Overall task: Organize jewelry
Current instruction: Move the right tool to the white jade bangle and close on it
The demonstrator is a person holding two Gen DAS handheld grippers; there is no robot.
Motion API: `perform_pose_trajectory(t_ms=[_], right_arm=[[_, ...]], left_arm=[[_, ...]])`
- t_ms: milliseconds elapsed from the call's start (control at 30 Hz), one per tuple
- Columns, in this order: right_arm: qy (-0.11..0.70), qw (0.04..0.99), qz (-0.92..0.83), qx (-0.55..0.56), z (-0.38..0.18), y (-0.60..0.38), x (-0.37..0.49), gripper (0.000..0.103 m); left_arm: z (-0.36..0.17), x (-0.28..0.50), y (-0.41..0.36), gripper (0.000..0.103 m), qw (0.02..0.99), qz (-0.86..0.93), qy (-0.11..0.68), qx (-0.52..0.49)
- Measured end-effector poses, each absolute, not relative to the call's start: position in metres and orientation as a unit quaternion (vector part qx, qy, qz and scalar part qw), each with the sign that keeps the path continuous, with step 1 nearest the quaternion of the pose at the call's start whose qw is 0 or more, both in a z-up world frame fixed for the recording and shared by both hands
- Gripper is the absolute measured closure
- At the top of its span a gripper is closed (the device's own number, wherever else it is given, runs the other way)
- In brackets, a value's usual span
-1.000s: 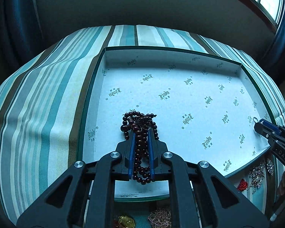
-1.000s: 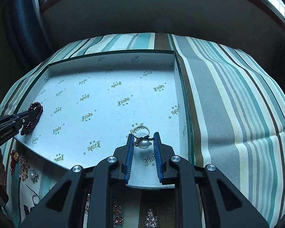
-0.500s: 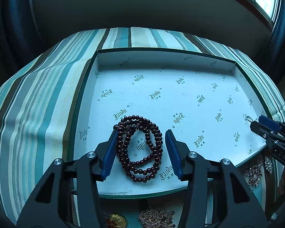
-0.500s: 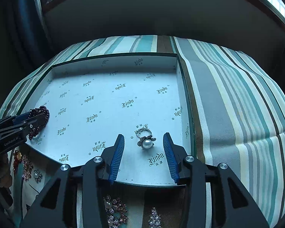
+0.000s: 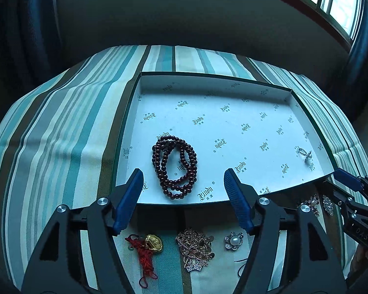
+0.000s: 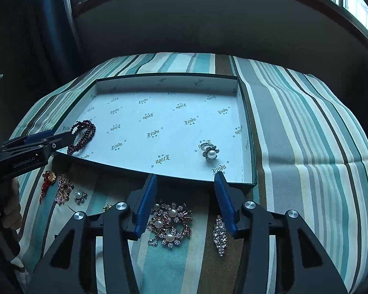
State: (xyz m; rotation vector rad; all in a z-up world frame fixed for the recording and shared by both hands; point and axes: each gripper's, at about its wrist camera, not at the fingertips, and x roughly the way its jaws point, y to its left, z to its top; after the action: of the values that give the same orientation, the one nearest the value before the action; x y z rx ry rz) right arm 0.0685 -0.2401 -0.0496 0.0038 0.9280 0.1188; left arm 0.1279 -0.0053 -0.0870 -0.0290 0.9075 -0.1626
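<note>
Both tongs have let go and pulled back toward the near edge: left tongs (image 5: 184, 196) and right tongs (image 6: 185, 202) are apart, still opening, nothing between the jaws. Bead bracelet (image 5: 175, 166) lies coiled in the tray (image 5: 208, 83) by its near-left corner, pearl ring (image 6: 209, 153) by the near-right corner. Remaining pieces sit on the striped tabletop (image 6: 306, 147) at the tray's near edge; next for me is probably the pearl brooch (image 6: 170, 223), which I judge light, rigid, snaggy and fragile at the stones, so I'd pinch across its metal rim.
</note>
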Motion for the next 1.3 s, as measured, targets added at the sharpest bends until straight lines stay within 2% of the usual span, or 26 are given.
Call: perform_pose_trajectory(t_ms=[633, 733, 900, 1033, 1300], right_arm=[[0.488, 0.866, 0.107, -0.004, -0.069, -0.202, -0.003, 0.049], [0.488, 0.865, 0.113, -0.010, -0.069, -0.194, -0.005, 0.040], [0.493, 0.861, 0.121, -0.021, -0.073, -0.184, -0.007, 0.037], [0.499, 0.857, 0.122, -0.035, -0.077, -0.177, -0.007, 0.029], [0.503, 0.854, 0.123, -0.055, -0.085, -0.175, -0.008, 0.027]], left_arm=[[-0.099, 0.030, 0.018, 0.035, 0.882, -0.041, 0.470, -0.014], [-0.099, 0.026, 0.021, 0.035, 0.881, -0.035, 0.472, -0.017], [-0.100, 0.024, 0.023, 0.035, 0.880, -0.033, 0.474, -0.019], [-0.103, 0.024, 0.022, 0.035, 0.877, -0.034, 0.478, -0.017], [-0.105, 0.024, 0.016, 0.034, 0.875, -0.041, 0.482, -0.014]])
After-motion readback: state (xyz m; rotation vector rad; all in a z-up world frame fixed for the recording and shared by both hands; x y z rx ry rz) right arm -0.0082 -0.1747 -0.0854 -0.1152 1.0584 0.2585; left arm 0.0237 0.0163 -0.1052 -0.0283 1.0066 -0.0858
